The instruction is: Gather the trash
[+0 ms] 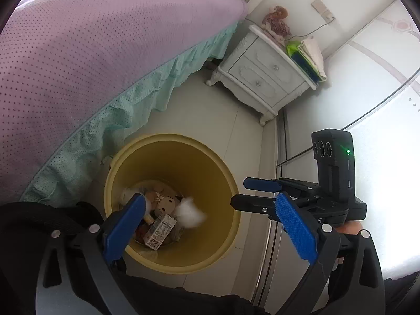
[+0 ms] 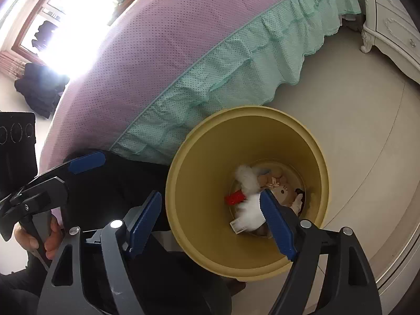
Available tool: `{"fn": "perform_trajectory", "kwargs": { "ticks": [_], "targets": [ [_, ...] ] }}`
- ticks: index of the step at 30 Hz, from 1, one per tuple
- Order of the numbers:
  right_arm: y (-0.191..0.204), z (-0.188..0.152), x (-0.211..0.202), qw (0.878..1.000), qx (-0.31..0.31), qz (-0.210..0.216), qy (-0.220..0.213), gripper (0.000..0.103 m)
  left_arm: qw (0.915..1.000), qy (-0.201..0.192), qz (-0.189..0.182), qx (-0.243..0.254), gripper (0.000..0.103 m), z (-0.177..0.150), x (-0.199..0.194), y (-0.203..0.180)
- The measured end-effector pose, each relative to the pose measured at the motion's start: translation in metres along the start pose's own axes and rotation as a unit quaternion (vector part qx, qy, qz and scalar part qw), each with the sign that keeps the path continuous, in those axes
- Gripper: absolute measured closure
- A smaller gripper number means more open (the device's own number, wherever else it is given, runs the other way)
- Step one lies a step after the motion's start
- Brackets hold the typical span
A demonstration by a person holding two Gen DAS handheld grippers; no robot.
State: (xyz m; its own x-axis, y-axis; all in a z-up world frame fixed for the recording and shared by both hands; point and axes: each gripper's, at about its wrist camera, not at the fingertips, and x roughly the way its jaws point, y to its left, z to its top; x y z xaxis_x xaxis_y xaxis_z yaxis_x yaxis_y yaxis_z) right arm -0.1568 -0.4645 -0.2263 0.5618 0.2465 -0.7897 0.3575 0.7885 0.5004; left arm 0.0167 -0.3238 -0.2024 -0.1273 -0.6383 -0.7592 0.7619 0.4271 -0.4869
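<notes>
A yellow trash bin (image 1: 210, 252) stands on the floor beside the bed; it also shows in the right wrist view (image 2: 210, 239). Inside lie a small printed carton (image 1: 160, 229), a cat-faced plush toy (image 1: 165, 204), a white fluffy wad (image 1: 189, 212) and a red item (image 2: 234, 198). My left gripper (image 1: 210, 223) is open and empty above the bin's mouth. My right gripper (image 2: 210, 223) is open and empty over the bin's near rim; in the left wrist view it shows at the right (image 1: 241, 191).
A bed with a purple cover (image 1: 105, 52) and green frill (image 2: 236, 73) borders the bin. A white nightstand (image 1: 262, 78) with a plush toy (image 1: 277, 22) and papers stands by the wall. Dark clothing (image 2: 39, 89) lies near the window. A wardrobe door (image 1: 341, 105) is at right.
</notes>
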Motion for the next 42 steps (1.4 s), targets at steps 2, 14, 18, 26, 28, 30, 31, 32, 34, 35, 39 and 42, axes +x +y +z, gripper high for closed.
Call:
{"fn": "perform_trajectory", "kwargs": {
  "ticks": [2, 14, 18, 26, 28, 30, 31, 32, 34, 35, 39, 42],
  "targets": [
    [-0.001, -0.001, 0.001, 1.000, -0.001, 0.000, 0.003, 0.028, 1.0000, 0.003, 0.000, 0.000, 0.004, 0.000, 0.002, 0.000],
    [0.039, 0.012, -0.019, 0.998, -0.048, 0.012, -0.032, 0.028, 0.9987, -0.044, 0.023, 0.011, 0.004, 0.005, -0.035, -0.003],
    [0.086, 0.028, -0.020, 0.993, -0.109, 0.024, -0.041, 0.027, 0.9936, -0.089, 0.069, -0.013, 0.004, 0.003, -0.078, 0.010],
    [0.209, 0.049, -0.008, 0.960, -0.265, 0.056, -0.071, 0.023, 0.9675, -0.196, 0.146, -0.063, 0.004, -0.018, -0.186, 0.043],
    [0.237, 0.051, -0.004, 0.950, -0.294, 0.063, -0.080, 0.020, 0.9538, -0.230, 0.177, -0.079, 0.004, -0.026, -0.217, 0.053],
    [0.270, 0.052, 0.004, 0.938, -0.327, 0.063, -0.097, 0.018, 0.9393, -0.259, 0.204, -0.095, 0.004, -0.034, -0.243, 0.062],
    [0.284, 0.051, 0.007, 0.931, -0.342, 0.063, -0.106, 0.017, 0.9304, -0.276, 0.217, -0.107, 0.004, -0.038, -0.256, 0.067],
    [0.295, 0.050, 0.010, 0.926, -0.355, 0.064, -0.114, 0.017, 0.9235, -0.287, 0.226, -0.115, 0.004, -0.043, -0.266, 0.071],
    [0.324, 0.048, 0.020, 0.913, -0.381, 0.069, -0.128, 0.015, 0.9084, -0.308, 0.251, -0.129, 0.004, -0.052, -0.288, 0.078],
    [0.340, 0.047, 0.026, 0.906, -0.394, 0.069, -0.134, 0.014, 0.9009, -0.317, 0.265, -0.134, 0.004, -0.057, -0.298, 0.082],
    [0.388, 0.048, 0.042, 0.887, -0.427, 0.075, -0.159, 0.009, 0.8585, -0.345, 0.346, -0.156, 0.004, -0.075, -0.336, 0.096],
    [0.415, 0.051, 0.048, 0.880, -0.431, 0.097, -0.172, 0.009, 0.8353, -0.360, 0.382, -0.165, 0.004, -0.083, -0.357, 0.101]
  ]
}}
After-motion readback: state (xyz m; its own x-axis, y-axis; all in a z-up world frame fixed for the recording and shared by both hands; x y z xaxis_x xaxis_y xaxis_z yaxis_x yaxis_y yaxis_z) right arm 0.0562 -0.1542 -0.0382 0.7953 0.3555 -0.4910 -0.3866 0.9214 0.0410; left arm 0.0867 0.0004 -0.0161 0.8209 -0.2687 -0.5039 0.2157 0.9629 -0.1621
